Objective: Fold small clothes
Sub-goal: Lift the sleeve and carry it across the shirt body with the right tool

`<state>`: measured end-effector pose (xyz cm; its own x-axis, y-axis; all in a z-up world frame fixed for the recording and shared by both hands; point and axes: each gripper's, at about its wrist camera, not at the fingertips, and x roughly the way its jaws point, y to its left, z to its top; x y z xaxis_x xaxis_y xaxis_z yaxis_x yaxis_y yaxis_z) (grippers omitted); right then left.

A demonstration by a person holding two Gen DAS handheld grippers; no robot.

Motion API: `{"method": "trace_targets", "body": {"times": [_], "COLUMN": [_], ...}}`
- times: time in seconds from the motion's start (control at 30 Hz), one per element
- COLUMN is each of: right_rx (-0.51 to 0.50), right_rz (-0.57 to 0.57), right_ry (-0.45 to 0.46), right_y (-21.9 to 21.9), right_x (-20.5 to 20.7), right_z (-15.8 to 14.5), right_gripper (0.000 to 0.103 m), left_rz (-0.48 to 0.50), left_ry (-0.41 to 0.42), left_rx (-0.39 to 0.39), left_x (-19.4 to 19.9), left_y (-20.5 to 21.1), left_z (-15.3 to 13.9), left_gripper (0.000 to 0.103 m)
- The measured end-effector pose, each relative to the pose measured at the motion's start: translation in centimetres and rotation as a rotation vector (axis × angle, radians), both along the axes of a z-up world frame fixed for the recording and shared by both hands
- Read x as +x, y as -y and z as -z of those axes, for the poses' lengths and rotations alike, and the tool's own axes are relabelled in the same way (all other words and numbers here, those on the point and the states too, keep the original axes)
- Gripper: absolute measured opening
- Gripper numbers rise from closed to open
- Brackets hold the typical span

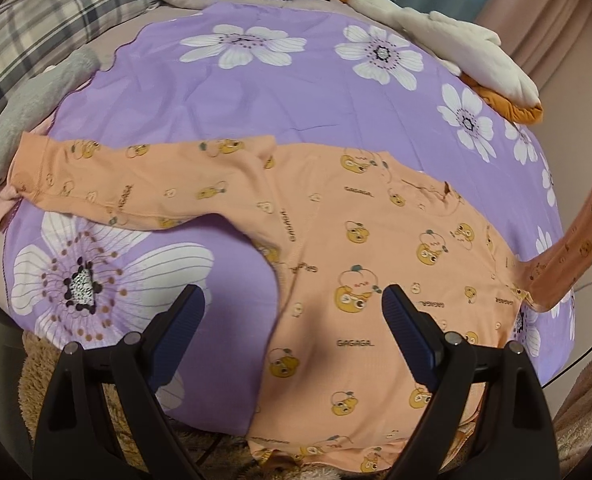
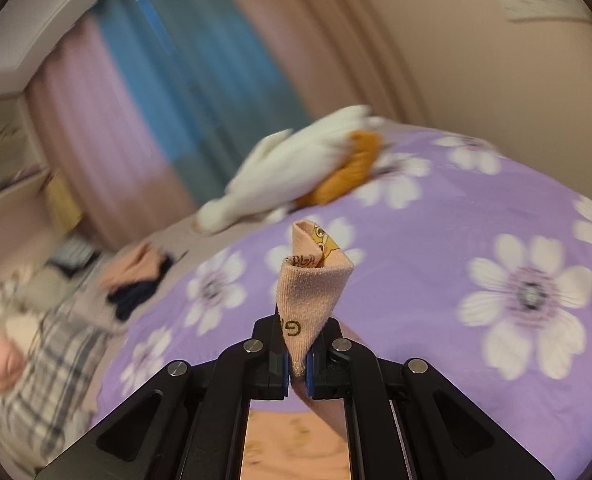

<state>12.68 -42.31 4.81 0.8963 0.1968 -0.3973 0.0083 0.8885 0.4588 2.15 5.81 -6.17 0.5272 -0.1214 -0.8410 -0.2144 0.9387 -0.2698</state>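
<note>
On the purple flowered sheet (image 1: 296, 92) we've got the peach top (image 1: 360, 248) spread flat, printed with little yellow cartoon faces and "GAGAGA" lettering. One sleeve (image 1: 135, 176) stretches straight out to the left; the other sleeve (image 1: 576, 248) lifts clear off the bed at the right. Our left gripper (image 1: 291, 312) hangs released above the top's body, jaws wide, nothing between them. Our right gripper (image 2: 298, 364) is clenched on the cuff (image 2: 316, 280), which curls up into a cone. A white plush (image 2: 296, 168) lies beyond, blurred.
</note>
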Motion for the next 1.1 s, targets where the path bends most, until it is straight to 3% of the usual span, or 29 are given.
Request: {"method": "trace_targets", "body": {"times": [0.33, 0.67, 0.9, 0.97, 1.1], "right_rx": [-0.119, -0.251, -0.282, -0.265, -0.224], "right_rz": [-0.283, -0.495, -0.542, -0.557, -0.568], "right_ry": [-0.094, -0.316, -0.452, -0.490, -0.514], "right_y": [-14.2, -26.4, -29.4, -29.5, -28.5], "right_x": [2.6, 2.3, 2.4, 2.8, 2.6], "right_z": [2.6, 11.1, 16.3, 17.1, 17.1], "right_gripper": [0.006, 0.006, 0.006, 0.012, 0.047], "left_rz": [-0.043, -0.068, -0.065, -0.062, -0.054], "left_ry": [0.001, -0.015, -0.025, -0.029, -0.025], "left_rx": [-0.019, -0.045, -0.049, -0.047, -0.055], "left_x": [-0.6, -1.4, -1.3, -1.2, -0.9], "left_y": [-2.0, -3.3, -3.4, -3.4, -3.3], "left_z": [0.5, 1.3, 1.9, 2.0, 2.0], "left_gripper": [0.090, 0.090, 0.090, 0.090, 0.090]}}
